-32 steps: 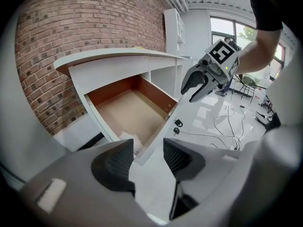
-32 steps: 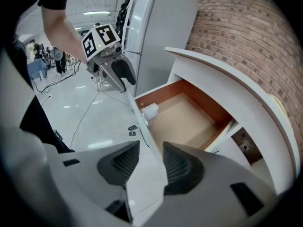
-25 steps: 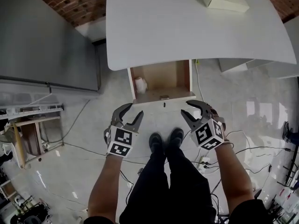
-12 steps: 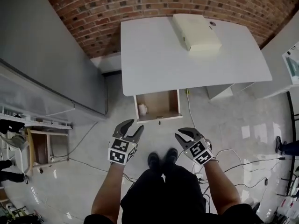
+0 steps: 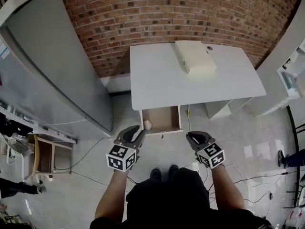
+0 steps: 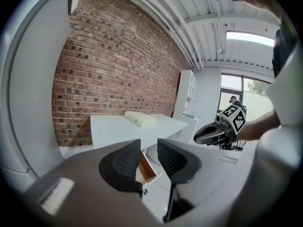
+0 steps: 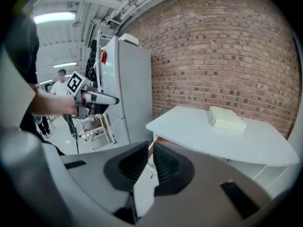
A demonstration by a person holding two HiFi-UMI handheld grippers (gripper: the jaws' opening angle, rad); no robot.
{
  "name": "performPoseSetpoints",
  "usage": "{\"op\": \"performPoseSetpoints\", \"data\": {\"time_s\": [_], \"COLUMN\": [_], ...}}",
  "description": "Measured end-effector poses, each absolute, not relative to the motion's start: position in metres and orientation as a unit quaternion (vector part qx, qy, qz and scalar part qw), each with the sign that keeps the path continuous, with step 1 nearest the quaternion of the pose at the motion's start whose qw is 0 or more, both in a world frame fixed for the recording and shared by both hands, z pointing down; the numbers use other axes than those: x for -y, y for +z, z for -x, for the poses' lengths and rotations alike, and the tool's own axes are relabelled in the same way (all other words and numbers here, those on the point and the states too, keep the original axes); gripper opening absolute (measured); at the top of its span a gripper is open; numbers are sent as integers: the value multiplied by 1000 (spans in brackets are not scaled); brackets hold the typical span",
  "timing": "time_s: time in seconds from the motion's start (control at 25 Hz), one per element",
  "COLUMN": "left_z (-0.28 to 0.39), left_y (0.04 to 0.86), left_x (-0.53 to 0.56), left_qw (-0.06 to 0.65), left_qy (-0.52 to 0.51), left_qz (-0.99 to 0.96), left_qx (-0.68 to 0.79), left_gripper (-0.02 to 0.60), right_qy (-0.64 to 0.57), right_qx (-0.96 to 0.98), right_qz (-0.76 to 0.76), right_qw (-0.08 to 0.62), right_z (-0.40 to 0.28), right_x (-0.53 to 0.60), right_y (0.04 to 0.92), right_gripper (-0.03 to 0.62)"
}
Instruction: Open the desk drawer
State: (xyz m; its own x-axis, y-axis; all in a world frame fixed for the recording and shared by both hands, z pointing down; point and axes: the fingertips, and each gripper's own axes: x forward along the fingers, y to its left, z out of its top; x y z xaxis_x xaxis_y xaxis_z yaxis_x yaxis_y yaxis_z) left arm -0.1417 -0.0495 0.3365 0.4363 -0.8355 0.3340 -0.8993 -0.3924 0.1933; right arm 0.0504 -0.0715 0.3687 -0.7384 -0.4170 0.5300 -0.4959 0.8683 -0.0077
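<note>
The white desk (image 5: pixel 190 80) stands against the brick wall, and its wooden drawer (image 5: pixel 162 119) is pulled out toward me with a small white thing (image 5: pixel 147 124) in its left corner. Both grippers hang in the air in front of the drawer and touch nothing. My left gripper (image 5: pixel 132 135) (image 6: pixel 149 146) has just been closing; a clear gap remains with nothing in it, and the drawer (image 6: pixel 147 169) shows through. My right gripper (image 5: pixel 196 138) (image 7: pixel 150 149) has also been closing; its pads stand all but together and hold nothing.
A cream box (image 5: pixel 193 56) lies at the back of the desk. A tall grey cabinet (image 5: pixel 57 66) stands to the left, with a wooden stool (image 5: pixel 43 154) below it. White shelving (image 5: pixel 290 75) stands at the right. Cables (image 5: pixel 248 178) trail over the floor. A person (image 7: pixel 61 86) stands far off.
Both grippers have risen and drawn back from the drawer, which looks smaller and farther now. The jaws of both have narrowed, the right more. The drawer has stayed open.
</note>
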Motion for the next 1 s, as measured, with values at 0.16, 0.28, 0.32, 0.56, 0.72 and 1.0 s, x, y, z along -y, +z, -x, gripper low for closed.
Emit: {"op": "performPoseSetpoints", "data": {"time_s": [0.16, 0.28, 0.32, 0.56, 0.72, 1.0], "left_z": [142, 155, 159, 153, 131, 111], "left_y": [312, 295, 290, 258, 245, 244], "left_x": [40, 40, 40, 36, 28, 11], "left_qw": [166, 158, 158, 135, 137, 178], "left_qy": [90, 89, 87, 102, 103, 98], "left_qz": [-824, -808, -803, -782, -769, -733], "left_qx": [534, 560, 568, 600, 616, 649], "left_gripper": [81, 44, 37, 12, 11, 11], "right_qy": [83, 87, 84, 63, 54, 41], "right_qx": [941, 953, 956, 968, 974, 984], "right_qz": [-239, -219, -215, -204, -196, -165], "right_qw": [226, 192, 182, 133, 97, 55], "right_z": [-54, -53, -54, -71, -84, -91], "right_x": [68, 72, 74, 91, 100, 98], "right_y": [339, 316, 308, 262, 237, 205], "right_gripper": [30, 23, 21, 14, 12, 12]}}
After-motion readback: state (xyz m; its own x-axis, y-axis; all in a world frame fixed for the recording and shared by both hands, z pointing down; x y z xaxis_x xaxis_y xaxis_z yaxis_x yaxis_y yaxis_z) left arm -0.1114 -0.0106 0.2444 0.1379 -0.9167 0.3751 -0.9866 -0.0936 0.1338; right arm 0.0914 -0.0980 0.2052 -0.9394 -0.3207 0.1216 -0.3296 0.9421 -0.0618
